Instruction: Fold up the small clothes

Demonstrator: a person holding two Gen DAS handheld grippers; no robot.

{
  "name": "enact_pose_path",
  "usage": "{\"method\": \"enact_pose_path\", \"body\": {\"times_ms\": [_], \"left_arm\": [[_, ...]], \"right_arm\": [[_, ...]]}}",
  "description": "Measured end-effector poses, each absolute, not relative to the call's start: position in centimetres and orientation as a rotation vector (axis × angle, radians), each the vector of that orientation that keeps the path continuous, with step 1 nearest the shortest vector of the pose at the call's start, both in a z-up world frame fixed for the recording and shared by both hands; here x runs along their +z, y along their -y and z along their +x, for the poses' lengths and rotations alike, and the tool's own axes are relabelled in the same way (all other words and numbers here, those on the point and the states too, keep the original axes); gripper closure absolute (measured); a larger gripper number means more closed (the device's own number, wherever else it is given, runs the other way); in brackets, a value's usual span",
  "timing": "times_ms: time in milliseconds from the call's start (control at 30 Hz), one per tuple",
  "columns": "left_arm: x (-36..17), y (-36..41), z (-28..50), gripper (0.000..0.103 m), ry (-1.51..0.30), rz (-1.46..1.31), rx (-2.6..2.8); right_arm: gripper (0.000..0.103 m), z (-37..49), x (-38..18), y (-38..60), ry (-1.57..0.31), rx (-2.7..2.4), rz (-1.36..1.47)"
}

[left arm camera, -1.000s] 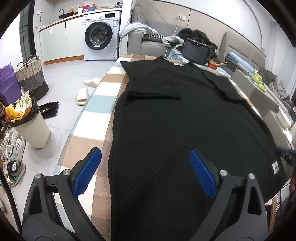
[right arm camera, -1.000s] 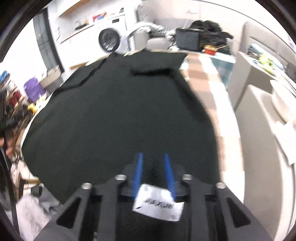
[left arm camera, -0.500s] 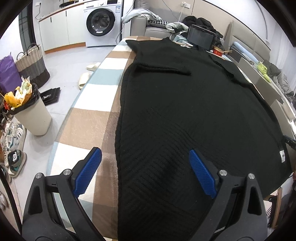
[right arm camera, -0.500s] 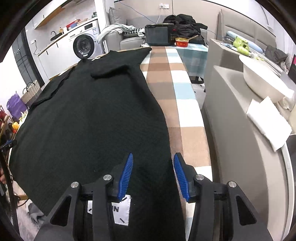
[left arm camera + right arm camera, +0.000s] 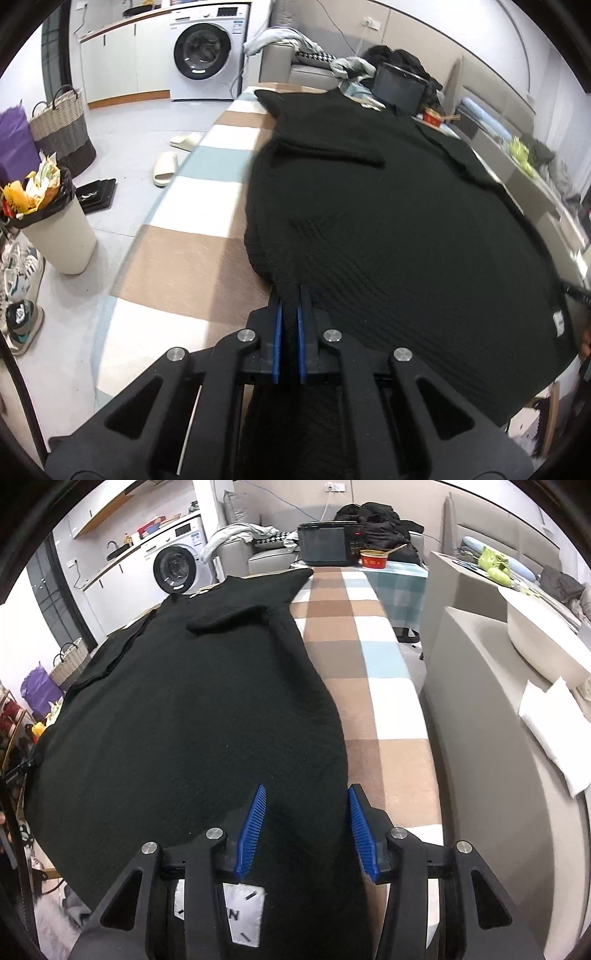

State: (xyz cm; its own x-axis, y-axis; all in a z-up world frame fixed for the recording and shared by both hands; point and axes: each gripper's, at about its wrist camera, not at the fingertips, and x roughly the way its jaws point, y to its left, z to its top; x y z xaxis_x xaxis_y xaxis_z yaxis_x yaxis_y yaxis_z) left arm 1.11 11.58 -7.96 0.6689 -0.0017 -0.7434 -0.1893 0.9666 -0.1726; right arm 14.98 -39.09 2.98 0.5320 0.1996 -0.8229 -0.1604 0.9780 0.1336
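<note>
A: Black knit is lying spread along the checked table (image 5: 192, 254) — the black garment (image 5: 388, 229) is covering most of it, with a folded sleeve (image 5: 328, 151) resting on top toward the far end.

B: And the tools?

A: The left gripper (image 5: 290, 295) is pinching the garment's near hem, blue pads clamped tight on a ridge of cloth. The right gripper (image 5: 304, 805) is hovering over the garment's other near corner with its jaws standing partly apart, fabric lying between them but no pad pressing it. A white label (image 5: 240, 912) is showing under its frame.

B: What is sitting around the garment?

A: Beyond its far end, a black appliance (image 5: 325, 546) and a red bowl (image 5: 373, 558) are standing on the table. Left of the garment, on the floor, a bin (image 5: 51, 225) is overflowing, with slippers (image 5: 166, 170) and a washing machine (image 5: 205, 51) farther off. Right of it, a grey counter (image 5: 480, 709) is running alongside.

B: Anything changing?

A: A second ago the left jaws were gaping wide over the cloth; now they are closed on it. The right pair is standing a little wider.
</note>
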Motion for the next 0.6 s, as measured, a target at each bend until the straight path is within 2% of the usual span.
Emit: {"method": "enact_pose_path", "body": {"times_ms": [267,300,333,600], "left_arm": [[-8.3,-12.1,1.6,0.098,-0.844,-0.270,0.123],[-8.4,-12.1,1.7,0.098,-0.843,-0.271,0.123],[-8.5,-12.1,1.6,0.098,-0.840,-0.273,0.124],[-6.9,-12.0,0.1,0.099,-0.780,-0.273,0.110]], "right_arm": [[0.058,16.6,2.4,37.8,-0.997,0.254,0.046],[0.073,16.8,2.3,37.5,-0.990,0.246,0.027],[0.095,16.8,2.3,37.2,-0.983,0.241,0.005],[0.099,14.5,3.5,38.7,-0.988,0.309,0.034]]}}
